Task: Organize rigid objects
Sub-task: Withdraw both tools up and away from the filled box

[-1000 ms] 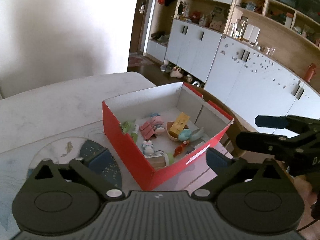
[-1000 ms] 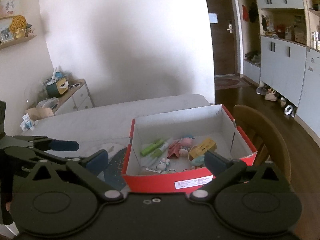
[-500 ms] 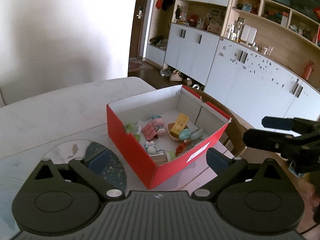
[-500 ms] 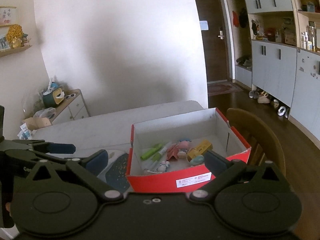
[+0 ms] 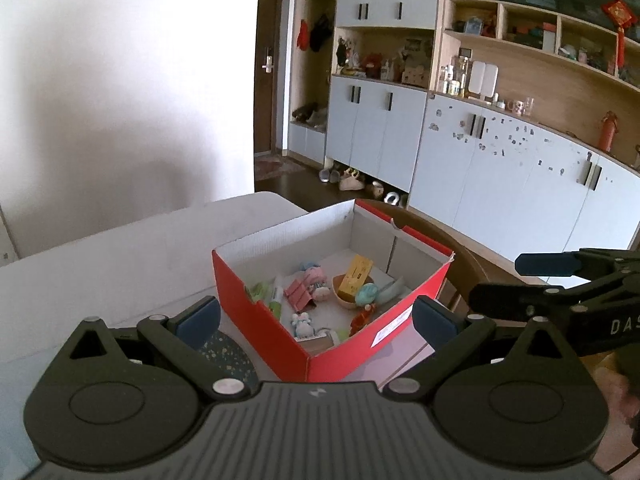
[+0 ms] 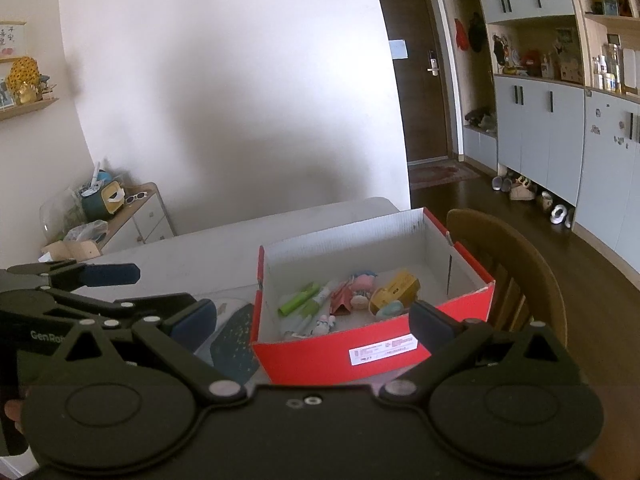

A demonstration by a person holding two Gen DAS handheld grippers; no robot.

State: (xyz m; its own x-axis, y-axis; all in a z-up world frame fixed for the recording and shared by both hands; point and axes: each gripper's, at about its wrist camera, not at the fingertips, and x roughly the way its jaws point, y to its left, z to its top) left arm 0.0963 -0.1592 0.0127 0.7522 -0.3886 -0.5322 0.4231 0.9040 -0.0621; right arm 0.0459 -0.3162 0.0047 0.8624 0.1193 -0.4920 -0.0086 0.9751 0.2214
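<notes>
A red cardboard box (image 5: 260,322) stands open on the grey table; it also shows in the right wrist view (image 6: 340,354). Inside lie several small toys: a yellow block (image 5: 355,276), a pink figure (image 5: 314,278), a green marker (image 6: 298,300), a yellow toy (image 6: 400,288). My left gripper (image 5: 316,320) is open and empty, held above and short of the box. My right gripper (image 6: 312,316) is open and empty, also back from the box. Each gripper shows at the edge of the other's view.
A round dark blue patterned mat (image 6: 232,340) lies on the table left of the box. A wooden chair (image 6: 516,264) stands behind the box's right side. White cabinets (image 5: 500,184) line the far wall. A low dresser (image 6: 136,216) stands at left.
Both grippers have risen and drawn back from the box, which now sits lower and smaller in both views. Both stay open and empty.
</notes>
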